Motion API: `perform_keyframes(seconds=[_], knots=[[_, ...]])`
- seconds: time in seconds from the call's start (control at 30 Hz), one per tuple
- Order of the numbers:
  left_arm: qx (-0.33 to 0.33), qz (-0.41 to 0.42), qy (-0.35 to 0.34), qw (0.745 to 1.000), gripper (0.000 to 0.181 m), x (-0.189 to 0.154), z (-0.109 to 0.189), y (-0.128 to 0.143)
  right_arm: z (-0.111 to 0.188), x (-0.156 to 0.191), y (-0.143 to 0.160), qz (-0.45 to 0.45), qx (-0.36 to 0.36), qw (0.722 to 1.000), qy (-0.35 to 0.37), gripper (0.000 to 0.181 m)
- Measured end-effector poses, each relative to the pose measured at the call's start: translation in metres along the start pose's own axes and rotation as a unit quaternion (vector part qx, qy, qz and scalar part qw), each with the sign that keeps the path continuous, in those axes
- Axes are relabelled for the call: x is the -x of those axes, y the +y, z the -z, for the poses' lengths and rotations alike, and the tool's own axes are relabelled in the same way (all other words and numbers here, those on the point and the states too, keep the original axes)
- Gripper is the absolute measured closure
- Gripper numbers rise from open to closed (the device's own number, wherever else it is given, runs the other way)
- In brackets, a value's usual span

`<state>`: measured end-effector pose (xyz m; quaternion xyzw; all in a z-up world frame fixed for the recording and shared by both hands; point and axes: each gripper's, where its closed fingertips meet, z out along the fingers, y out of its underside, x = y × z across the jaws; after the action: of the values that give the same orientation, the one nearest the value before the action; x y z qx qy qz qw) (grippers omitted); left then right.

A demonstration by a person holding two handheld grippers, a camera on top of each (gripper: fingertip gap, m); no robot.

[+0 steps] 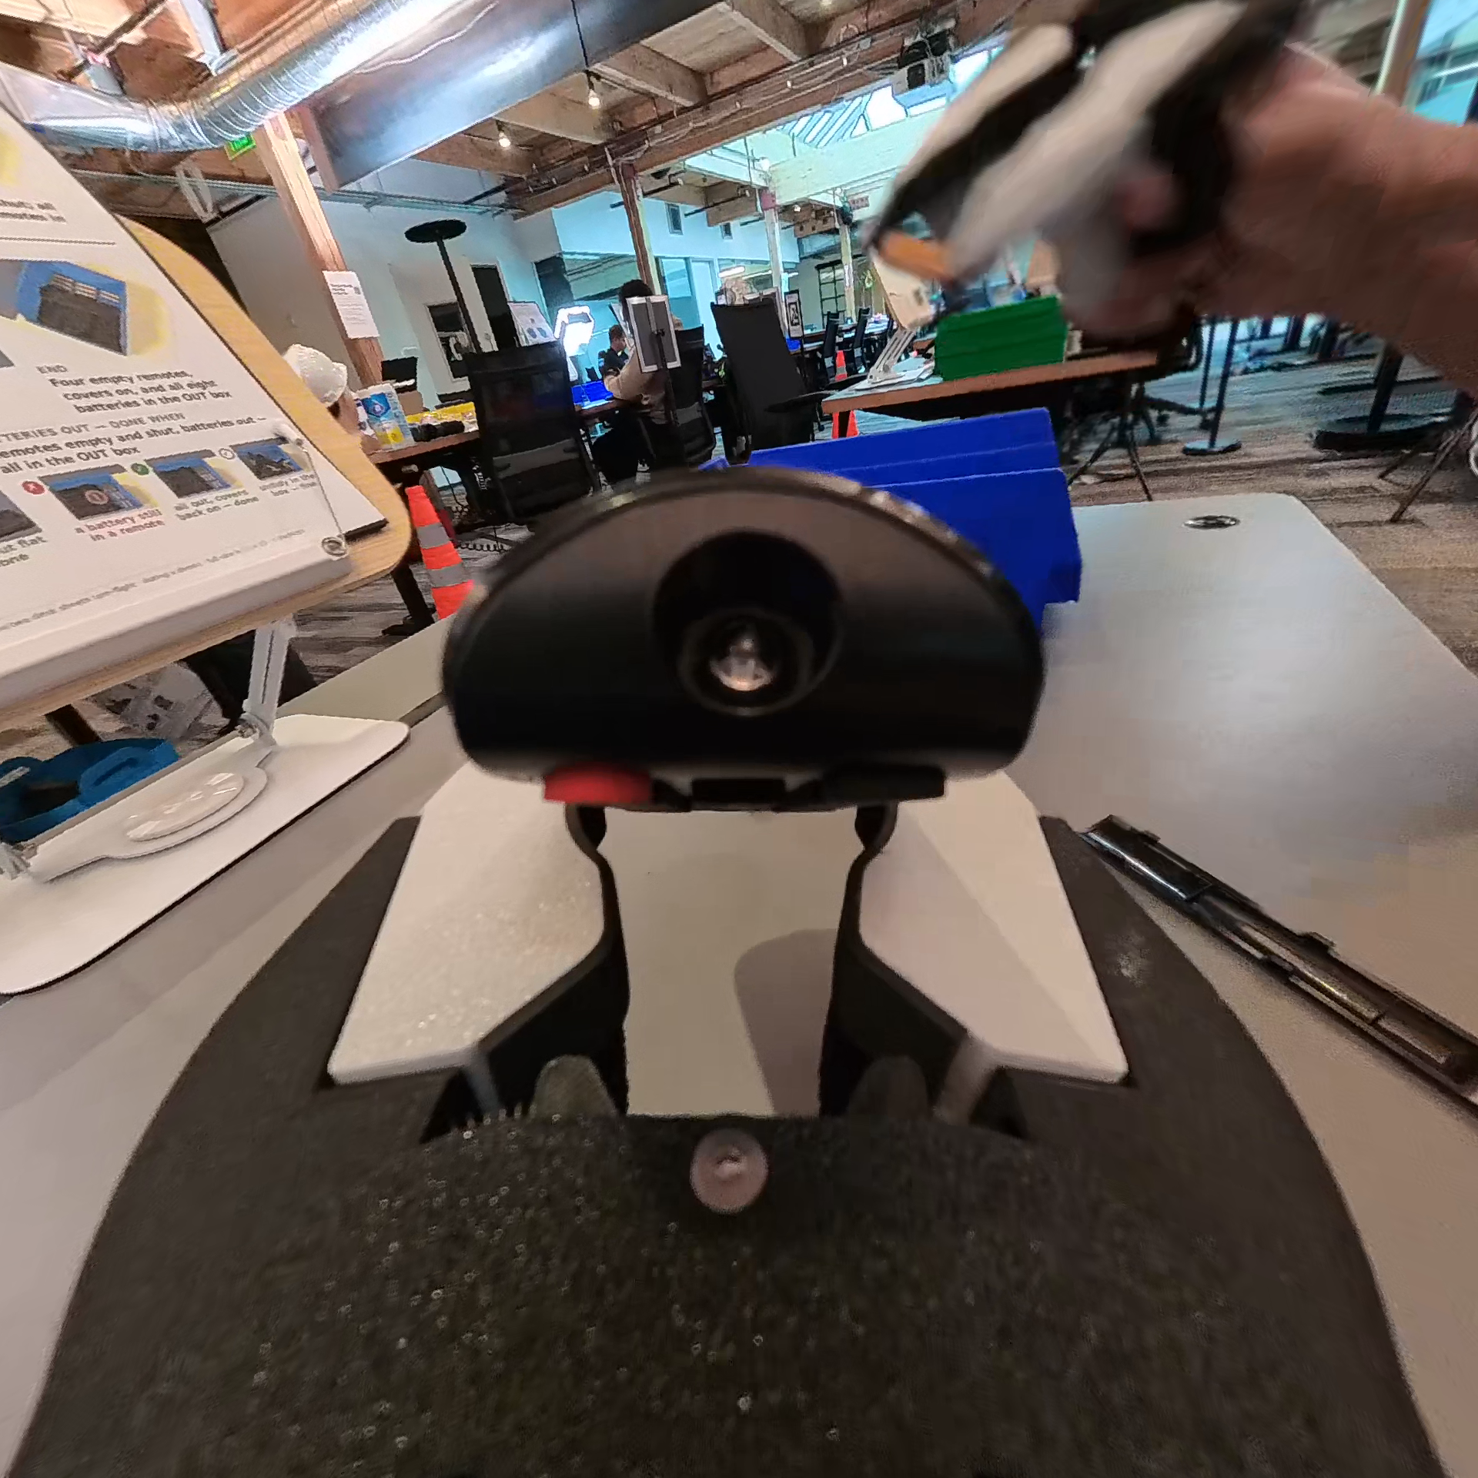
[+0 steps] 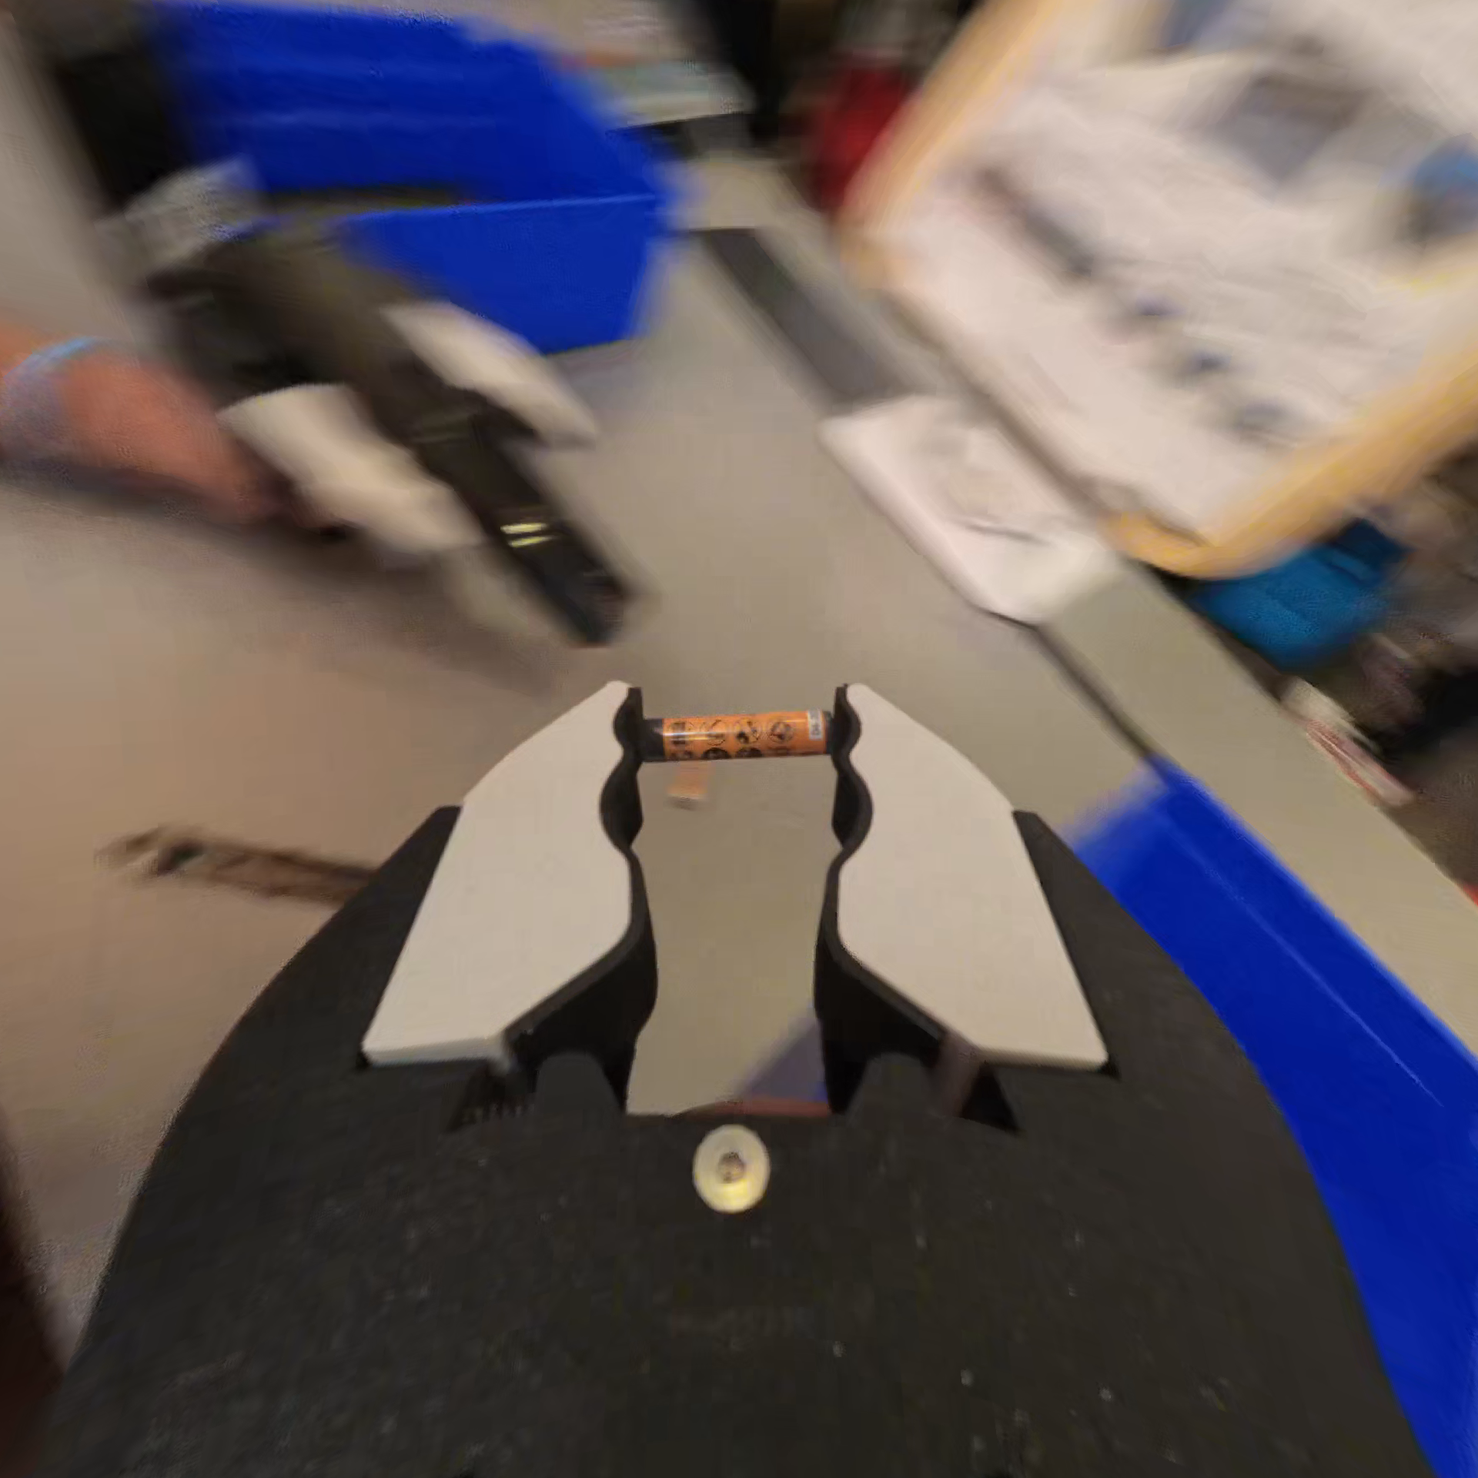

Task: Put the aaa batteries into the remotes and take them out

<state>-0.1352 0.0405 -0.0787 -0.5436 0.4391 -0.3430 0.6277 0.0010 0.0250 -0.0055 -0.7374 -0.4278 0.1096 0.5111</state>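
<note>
My left gripper is shut on a black remote, held end-on to the camera a little above the grey table. My right gripper is shut on an orange AAA battery, pinched by its two ends at the fingertips. In the left wrist view the right gripper hangs blurred at the upper right with the battery at its tips. In the blurred right wrist view the left gripper and the remote lie ahead to the left.
A black battery cover lies on the table to the right; it also shows in the right wrist view. Blue bins stand behind the remote, and another blue bin is at the right. An instruction board on a stand is at the left. The left tips stand about 15 centimeters off the black battery cover.
</note>
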Motion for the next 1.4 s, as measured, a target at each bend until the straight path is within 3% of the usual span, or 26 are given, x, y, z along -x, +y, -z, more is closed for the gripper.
perform_keyframes(seconds=[0.03, 0.07, 0.1, 0.17, 0.3, 0.37, 0.47, 0.57, 0.63, 0.7, 0.77, 0.83, 0.93, 1.03, 1.13, 1.23, 1.3, 1.4], knots=[[0.001, -0.003, 0.001, 1.0, 0.12, -0.002, -0.001, 0.0, 0.022, -0.054, 0.004, -0.053, -0.008, 0.995, 0.083, 0.137], [0.002, -0.005, 0.004, 1.0, 0.12, -0.003, -0.001, 0.0, 0.039, -0.1, 0.014, -0.109, -0.017, 0.984, 0.142, 0.157], [0.003, -0.005, 0.006, 1.0, 0.12, -0.005, -0.002, 0.001, 0.048, -0.134, 0.031, -0.152, -0.021, 0.974, 0.168, 0.181], [0.005, -0.004, 0.009, 1.0, 0.12, -0.007, -0.003, 0.001, 0.028, -0.176, 0.086, -0.249, 0.031, 0.955, 0.159, 0.181], [0.009, -0.01, 0.006, 1.0, 0.12, -0.007, -0.002, 0.002, -0.018, -0.198, 0.171, -0.331, 0.107, 0.927, 0.141, 0.165], [0.009, -0.007, 0.002, 1.0, 0.12, -0.005, -0.001, 0.002, -0.021, -0.193, 0.181, -0.336, 0.102, 0.926, 0.135, 0.166], [0.011, -0.003, 0.004, 1.0, 0.12, -0.005, -0.002, 0.003, 0.004, -0.192, 0.189, -0.325, 0.121, 0.918, 0.195, 0.158], [0.014, -0.005, 0.005, 1.0, 0.12, -0.005, -0.003, 0.004, 0.04, -0.157, 0.148, -0.27, 0.082, 0.939, 0.195, 0.153], [0.013, -0.005, 0.006, 1.0, 0.12, -0.006, -0.003, 0.004, 0.043, -0.09, 0.105, -0.243, 0.023, 0.963, 0.113, 0.149], [0.015, -0.003, 0.006, 1.0, 0.12, -0.005, -0.004, 0.004, 0.03, -0.011, 0.083, -0.222, -0.002, 0.974, 0.035, 0.149], [0.013, -0.002, 0.004, 1.0, 0.12, -0.004, -0.004, 0.004, 0.001, 0.062, 0.09, -0.219, 0.028, 0.975, -0.029, 0.145], [0.013, -0.002, 0.002, 1.0, 0.12, -0.003, -0.003, 0.004, -0.029, 0.097, 0.11, -0.209, 0.069, 0.975, -0.037, 0.143], [0.017, -0.007, -0.002, 1.0, 0.12, 0.0, -0.002, 0.006, -0.045, 0.122, 0.125, -0.145, 0.117, 0.978, -0.096, 0.144], [0.017, -0.003, -0.001, 1.0, 0.12, 0.001, -0.001, 0.006, -0.046, 0.118, 0.143, -0.05, 0.156, 0.982, -0.093, 0.149], [0.019, -0.004, 0.002, 1.0, 0.12, 0.0, -0.002, 0.006, -0.053, 0.118, 0.153, -0.023, 0.185, 0.974, -0.126, 0.151], [0.02, -0.01, 0.001, 1.0, 0.12, -0.001, -0.002, 0.006, -0.052, 0.127, 0.155, -0.022, 0.199, 0.966, -0.161, 0.171], [0.018, -0.01, 0.001, 1.0, 0.12, -0.001, -0.001, 0.005, -0.049, 0.117, 0.146, 0.003, 0.187, 0.976, -0.114, 0.171], [0.017, -0.006, 0.004, 1.0, 0.12, -0.002, -0.002, 0.005, -0.023, 0.085, 0.109, -0.013, 0.135, 0.99, -0.049, 0.171]])
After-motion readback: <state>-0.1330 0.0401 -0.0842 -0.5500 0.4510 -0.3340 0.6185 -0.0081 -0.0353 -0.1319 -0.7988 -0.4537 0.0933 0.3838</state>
